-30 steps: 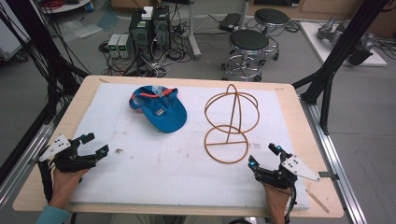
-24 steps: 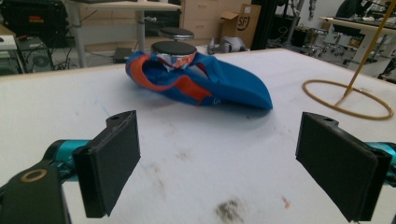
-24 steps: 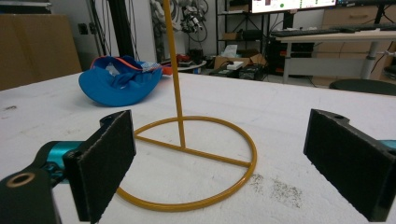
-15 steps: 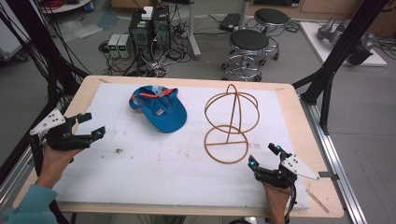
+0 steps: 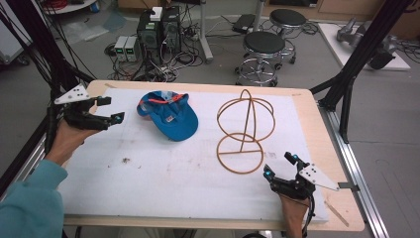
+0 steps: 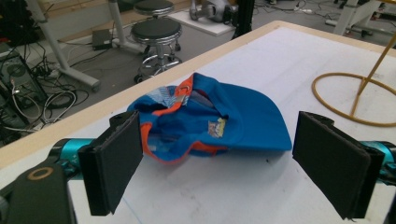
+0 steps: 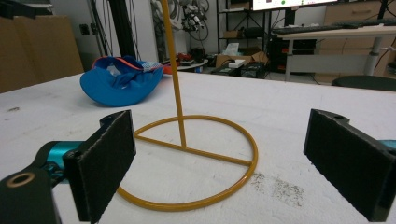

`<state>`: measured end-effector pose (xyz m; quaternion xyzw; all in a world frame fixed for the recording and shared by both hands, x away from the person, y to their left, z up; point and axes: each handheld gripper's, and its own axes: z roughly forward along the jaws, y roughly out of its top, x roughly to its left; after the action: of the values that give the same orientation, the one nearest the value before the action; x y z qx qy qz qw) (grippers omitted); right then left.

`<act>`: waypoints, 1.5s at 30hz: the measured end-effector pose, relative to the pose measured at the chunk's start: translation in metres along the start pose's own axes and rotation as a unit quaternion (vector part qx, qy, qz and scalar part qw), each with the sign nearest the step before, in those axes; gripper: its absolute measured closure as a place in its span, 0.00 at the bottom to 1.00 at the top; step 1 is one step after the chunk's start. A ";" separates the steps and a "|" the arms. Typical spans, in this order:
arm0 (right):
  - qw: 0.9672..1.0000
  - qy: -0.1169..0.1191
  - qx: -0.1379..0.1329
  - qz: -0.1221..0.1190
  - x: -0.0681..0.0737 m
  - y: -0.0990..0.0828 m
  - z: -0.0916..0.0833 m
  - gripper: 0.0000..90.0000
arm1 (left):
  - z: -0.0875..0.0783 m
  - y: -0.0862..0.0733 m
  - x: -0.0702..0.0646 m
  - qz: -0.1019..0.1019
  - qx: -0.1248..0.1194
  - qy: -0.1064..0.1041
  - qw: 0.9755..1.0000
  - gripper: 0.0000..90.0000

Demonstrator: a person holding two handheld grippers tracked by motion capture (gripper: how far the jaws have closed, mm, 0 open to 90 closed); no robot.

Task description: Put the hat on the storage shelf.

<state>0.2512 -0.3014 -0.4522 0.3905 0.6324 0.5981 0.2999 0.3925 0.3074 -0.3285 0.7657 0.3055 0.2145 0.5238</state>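
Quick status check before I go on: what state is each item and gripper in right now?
Blue cap: lying upside down on the mat, untouched.
Wire hat stand: upright, empty.
Left gripper: open, near the cap, apart from it.
Right gripper: open, beside the stand's base ring.

Grey floor (image 5: 307,59) lies beyond the wooden table (image 5: 317,119); two black round stools (image 5: 265,47) stand past the left gripper (image 5: 110,110), near computer boxes (image 5: 158,29) and tangled cables (image 5: 168,69). Ahead of the right gripper (image 7: 219,163), a desk (image 7: 336,32) holds a screen (image 7: 289,3).
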 end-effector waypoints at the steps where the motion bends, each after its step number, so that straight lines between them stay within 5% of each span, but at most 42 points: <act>1: 1.000 0.000 0.000 0.000 0.000 0.000 0.000 0.09 | 0.006 0.006 0.003 -0.002 0.001 -0.003 1.000 0.19; 13: 1.000 -0.004 -0.005 -0.003 0.000 0.000 0.000 0.09 | 0.056 0.030 0.029 -0.026 0.035 -0.024 0.999 0.19; 20: 1.000 -0.009 -0.015 0.008 -0.001 -0.001 -0.003 0.09 | 0.081 0.038 0.037 -0.023 0.043 -0.034 0.998 0.19; 25: 1.000 -0.011 -0.016 0.008 -0.001 -0.001 -0.003 0.09 | 0.101 0.030 0.047 -0.034 0.047 -0.019 0.998 0.19; 30: 1.000 -0.016 -0.020 0.005 0.000 -0.001 -0.003 0.09 | 0.119 0.015 0.052 -0.028 0.095 -0.008 0.995 0.23; 35: 1.000 -0.018 -0.021 0.003 0.000 -0.001 -0.003 0.09 | 0.132 0.007 0.054 -0.022 0.109 -0.007 0.994 0.25; 45: 1.000 -0.018 -0.021 0.006 0.000 -0.002 -0.003 0.09 | 0.155 -0.014 0.057 -0.008 0.162 0.027 0.986 0.31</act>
<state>0.2480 -0.3031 -0.4533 0.3991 0.6116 0.6059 0.3157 0.5312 0.2462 -0.3967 0.8316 0.3569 0.1788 0.3862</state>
